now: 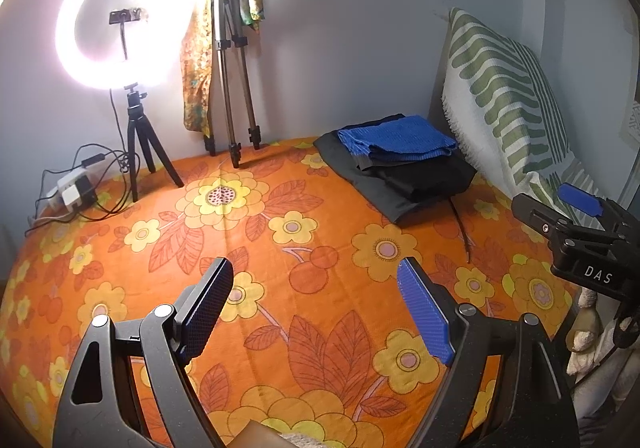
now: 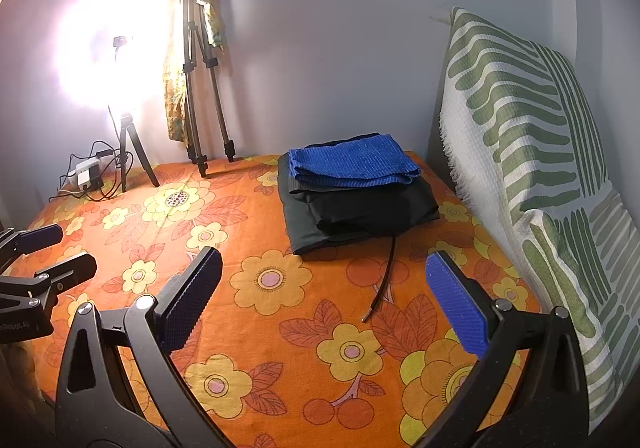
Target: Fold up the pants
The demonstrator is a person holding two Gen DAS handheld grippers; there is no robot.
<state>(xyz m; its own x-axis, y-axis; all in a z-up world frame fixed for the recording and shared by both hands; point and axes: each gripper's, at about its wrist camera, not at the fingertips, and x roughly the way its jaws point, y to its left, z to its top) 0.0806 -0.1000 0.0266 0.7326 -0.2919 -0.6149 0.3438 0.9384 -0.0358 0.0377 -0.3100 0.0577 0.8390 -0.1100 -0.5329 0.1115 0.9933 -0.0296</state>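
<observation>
Nearest me, my left gripper [image 1: 316,308] hangs spread wide over the flowered orange bedspread [image 1: 280,240], gripping nothing; my right gripper [image 2: 324,296] is spread just the same. Between them and the far wall I count one stack of folded pants [image 2: 360,204]: two black pairs with a blue one [image 2: 356,162] on top, far right beside one striped pillow [image 2: 532,128]. A thin black cord [image 2: 382,276] trails from the stack towards me. Far left stand two tripods, one bearing the ring light [image 1: 116,28].

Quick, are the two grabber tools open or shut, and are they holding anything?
Left tool: open, holding nothing, above the orange flowered bedsheet.
Right tool: open, holding nothing.
</observation>
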